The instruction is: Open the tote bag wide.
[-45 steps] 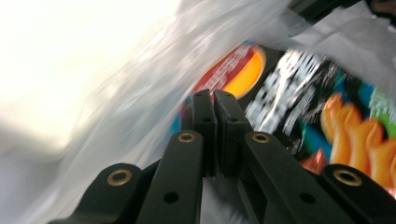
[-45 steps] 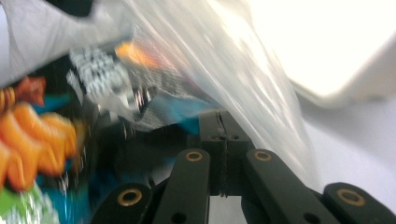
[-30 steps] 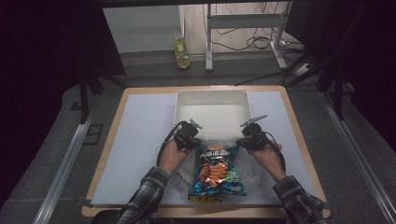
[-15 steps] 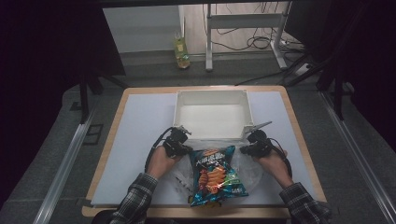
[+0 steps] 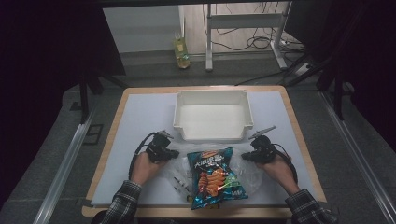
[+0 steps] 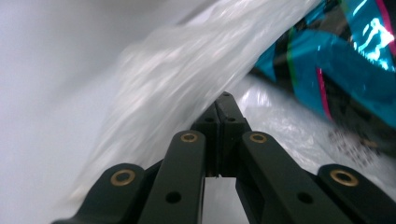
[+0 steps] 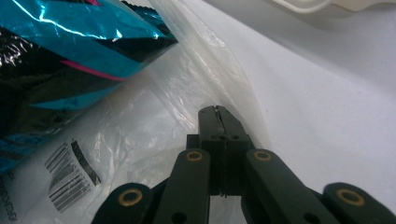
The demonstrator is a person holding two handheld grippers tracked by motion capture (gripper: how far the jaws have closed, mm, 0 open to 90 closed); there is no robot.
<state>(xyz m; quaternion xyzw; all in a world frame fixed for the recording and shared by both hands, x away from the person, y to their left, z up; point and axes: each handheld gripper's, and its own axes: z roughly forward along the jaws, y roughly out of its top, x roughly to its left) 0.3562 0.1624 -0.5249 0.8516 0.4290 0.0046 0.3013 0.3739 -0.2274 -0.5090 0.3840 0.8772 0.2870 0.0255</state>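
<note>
A blue chip bag [image 5: 215, 179] with orange chips printed on it lies near the table's front edge, resting on a clear plastic bag [image 5: 180, 170]. My left gripper [image 5: 175, 153] is at the plastic bag's left edge and my right gripper [image 5: 243, 157] at its right edge. In the left gripper view the jaws are shut [image 6: 223, 100] with the clear film [image 6: 173, 74] bunched at their tip and the chip bag [image 6: 345, 70] to the right. In the right gripper view the jaws are shut [image 7: 218, 112] on a fold of the plastic bag [image 7: 140, 121], beside the chip bag [image 7: 70, 42].
An empty white bin [image 5: 212, 135] stands just beyond the chip bag at the table's middle. The white mat [image 5: 140, 116] covers the wooden table. A yellow bottle [image 5: 182, 51] stands on the floor beyond the table. A barcode label [image 7: 70, 175] shows on the plastic bag.
Both grippers have drawn back toward the front edge and spread apart. The chip bag and the plastic under it came along, away from the bin.
</note>
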